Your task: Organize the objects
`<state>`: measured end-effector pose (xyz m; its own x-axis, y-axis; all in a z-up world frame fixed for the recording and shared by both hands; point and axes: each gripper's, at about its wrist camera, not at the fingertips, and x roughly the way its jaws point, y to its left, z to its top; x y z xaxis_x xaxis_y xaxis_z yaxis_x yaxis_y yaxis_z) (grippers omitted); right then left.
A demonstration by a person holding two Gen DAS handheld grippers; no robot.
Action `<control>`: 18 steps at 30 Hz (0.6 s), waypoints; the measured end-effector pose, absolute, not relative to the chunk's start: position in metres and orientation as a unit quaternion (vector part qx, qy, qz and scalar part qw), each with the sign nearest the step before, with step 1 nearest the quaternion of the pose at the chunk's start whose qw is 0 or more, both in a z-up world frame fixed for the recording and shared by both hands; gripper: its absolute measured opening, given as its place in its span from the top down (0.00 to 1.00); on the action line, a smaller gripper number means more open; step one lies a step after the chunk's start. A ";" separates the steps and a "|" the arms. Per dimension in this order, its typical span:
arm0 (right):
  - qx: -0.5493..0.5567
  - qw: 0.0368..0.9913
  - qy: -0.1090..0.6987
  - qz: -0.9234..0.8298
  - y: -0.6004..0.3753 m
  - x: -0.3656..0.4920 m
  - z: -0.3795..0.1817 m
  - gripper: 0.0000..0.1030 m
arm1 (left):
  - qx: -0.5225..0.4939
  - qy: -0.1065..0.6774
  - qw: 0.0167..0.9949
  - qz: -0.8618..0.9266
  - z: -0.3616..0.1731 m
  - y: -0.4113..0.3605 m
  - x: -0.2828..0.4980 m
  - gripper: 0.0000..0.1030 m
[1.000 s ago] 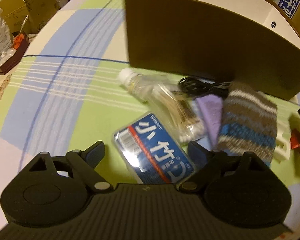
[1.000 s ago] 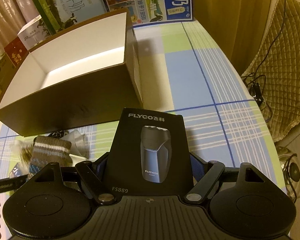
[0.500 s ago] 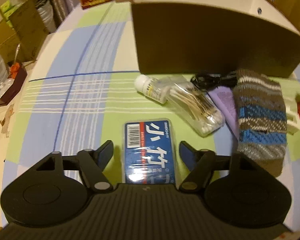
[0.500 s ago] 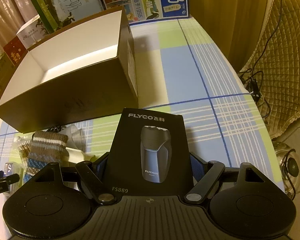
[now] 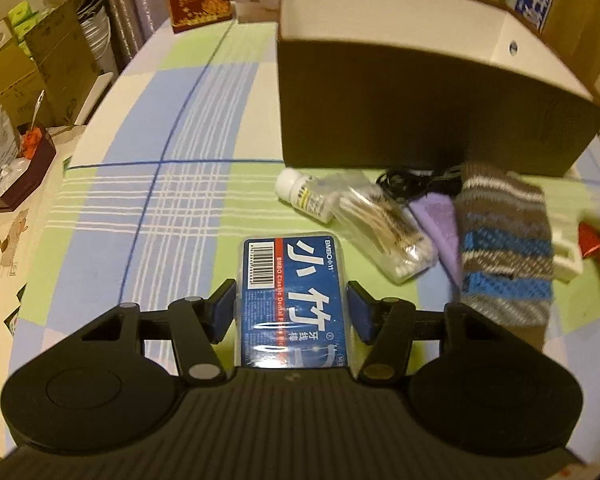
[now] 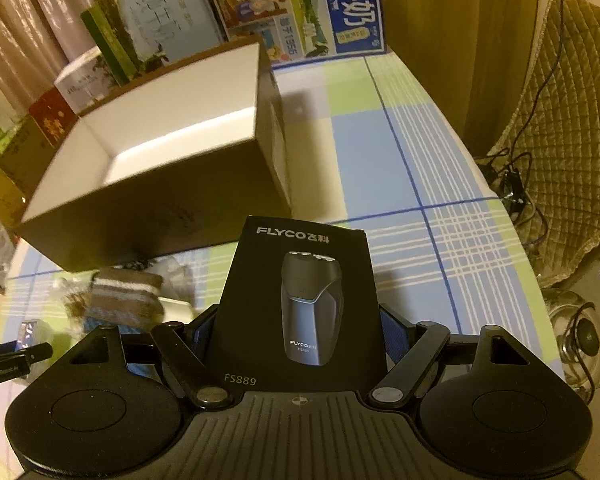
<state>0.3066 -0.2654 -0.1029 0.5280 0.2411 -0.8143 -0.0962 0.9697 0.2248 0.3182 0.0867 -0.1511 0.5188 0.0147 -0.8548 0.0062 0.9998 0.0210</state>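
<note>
Left gripper [image 5: 291, 312] pinches blue plastic floss box [image 5: 291, 280]. Right gripper [image 6: 298, 336] grips black cardboard shaver box [image 6: 300, 300]. Weak squeeze: shiny floss box may slip, drop.

Both views are dim and warm, with a yellow-orange cast over everything. The open box [image 6: 148, 152] catches the most light: a bright band glows along its white inner floor, while its near wall stays in deep shadow. Glare streaks the film of the blue floss pack [image 5: 292, 300]. The striped knit pouch [image 5: 504, 248] and things on the right are smeared by motion blur. Fisheye distortion bends the worktop [image 5: 148, 200] lines, and the corners of each view darken.
</note>
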 end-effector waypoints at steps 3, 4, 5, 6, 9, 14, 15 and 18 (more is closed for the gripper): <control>0.078 0.875 0.465 0.111 -0.261 0.306 -0.091 0.25 | 0.009 0.484 0.875 0.006 -0.135 0.090 0.315 0.48; 0.079 0.876 0.461 0.116 -0.259 0.306 -0.087 0.25 | 0.009 0.481 0.877 0.007 -0.128 0.090 0.314 0.48; 0.080 0.878 0.456 0.123 -0.257 0.306 -0.082 0.25 | 0.008 0.477 0.879 0.008 -0.121 0.091 0.313 0.48; 0.081 0.879 0.451 0.129 -0.255 0.306 -0.077 0.25 | 0.007 0.474 0.880 0.007 -0.114 0.091 0.313 0.48; 0.082 0.884 0.437 0.146 -0.248 0.308 -0.063 0.25 | 0.006 0.463 0.886 0.005 -0.093 0.092 0.315 0.48; 0.085 0.890 0.411 0.179 -0.232 0.321 -0.040 0.25 | 0.003 0.434 0.901 -0.007 -0.056 0.087 0.330 0.48; 0.084 0.891 0.406 0.183 -0.228 0.325 -0.037 0.25 | 0.002 0.428 0.904 -0.012 -0.051 0.085 0.335 0.48; 0.076 0.896 0.392 0.193 -0.213 0.341 -0.028 0.25 | -0.003 0.414 0.910 -0.024 -0.038 0.075 0.356 0.48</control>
<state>0.3405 -0.2128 -0.0279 0.6177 0.4058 -0.6736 -0.2869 0.9138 0.2874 0.3559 0.0755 -0.0385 0.6566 -0.0457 -0.7528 0.0416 0.9988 -0.0244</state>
